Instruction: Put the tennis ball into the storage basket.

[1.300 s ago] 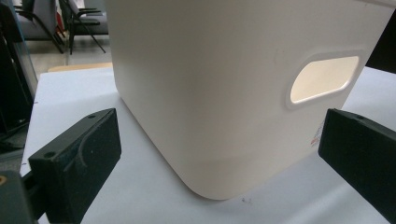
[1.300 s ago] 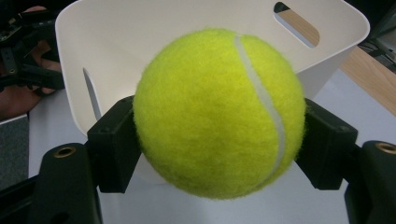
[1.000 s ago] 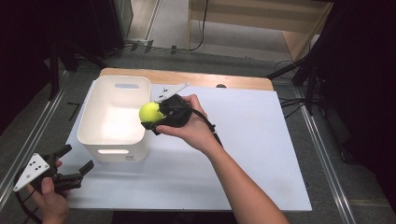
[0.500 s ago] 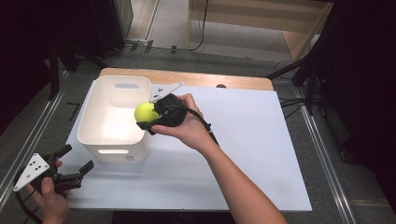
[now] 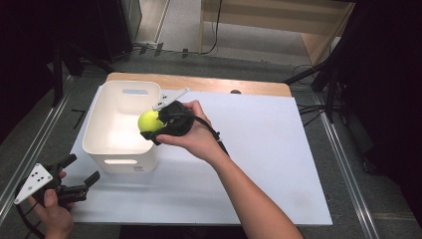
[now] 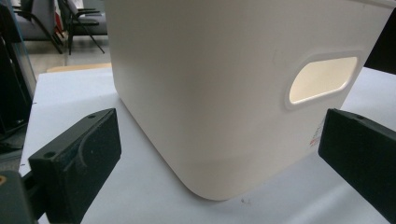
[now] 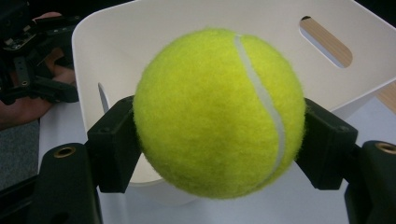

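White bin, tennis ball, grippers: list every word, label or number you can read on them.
None can be read.
White bin: a small printed mark low on its wall beside the right jaw in the left gripper view, too blurred to read.
Tennis ball: only its white seam, no lettering visible.

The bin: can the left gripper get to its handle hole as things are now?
Probably yes. The left gripper has its jaws open, just short of the bin, and the handle hole faces it with nothing between.
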Motion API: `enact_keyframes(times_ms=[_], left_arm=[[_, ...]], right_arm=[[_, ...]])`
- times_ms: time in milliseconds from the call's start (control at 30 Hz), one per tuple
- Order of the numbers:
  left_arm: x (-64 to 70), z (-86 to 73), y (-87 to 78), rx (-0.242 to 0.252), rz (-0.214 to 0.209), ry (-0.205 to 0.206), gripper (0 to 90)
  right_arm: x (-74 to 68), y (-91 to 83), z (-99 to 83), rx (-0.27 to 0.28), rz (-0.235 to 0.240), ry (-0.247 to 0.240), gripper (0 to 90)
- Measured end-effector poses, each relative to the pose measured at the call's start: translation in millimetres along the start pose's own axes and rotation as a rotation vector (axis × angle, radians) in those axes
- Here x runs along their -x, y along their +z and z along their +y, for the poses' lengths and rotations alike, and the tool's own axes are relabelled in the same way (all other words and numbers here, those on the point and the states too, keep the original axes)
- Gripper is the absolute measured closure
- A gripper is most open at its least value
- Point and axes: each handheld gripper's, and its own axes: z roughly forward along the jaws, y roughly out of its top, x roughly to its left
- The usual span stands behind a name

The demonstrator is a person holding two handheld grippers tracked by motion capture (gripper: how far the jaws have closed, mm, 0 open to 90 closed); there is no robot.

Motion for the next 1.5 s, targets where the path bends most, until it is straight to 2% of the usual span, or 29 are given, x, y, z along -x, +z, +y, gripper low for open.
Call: enact_keyframes(times_ms=[867, 1200, 1500], left_arm=[[0.0, 0.0, -0.1, 0.007, -0.003, -0.006, 0.0], [-0.7, -0.1, -0.7, 0.007, -0.003, -0.006, 0.0], [-0.9, -0.1, -0.8, 0.007, -0.004, -0.005, 0.0]], right_arm=[[-7.6, 18.9, 1.1, -0.034, 0.034, -0.025, 23.8], [-10.5, 26.9, -0.3, -0.054, 0.062, -0.016, 23.7], [-12.6, 29.9, -0.8, -0.078, 0.067, -0.005, 23.4]])
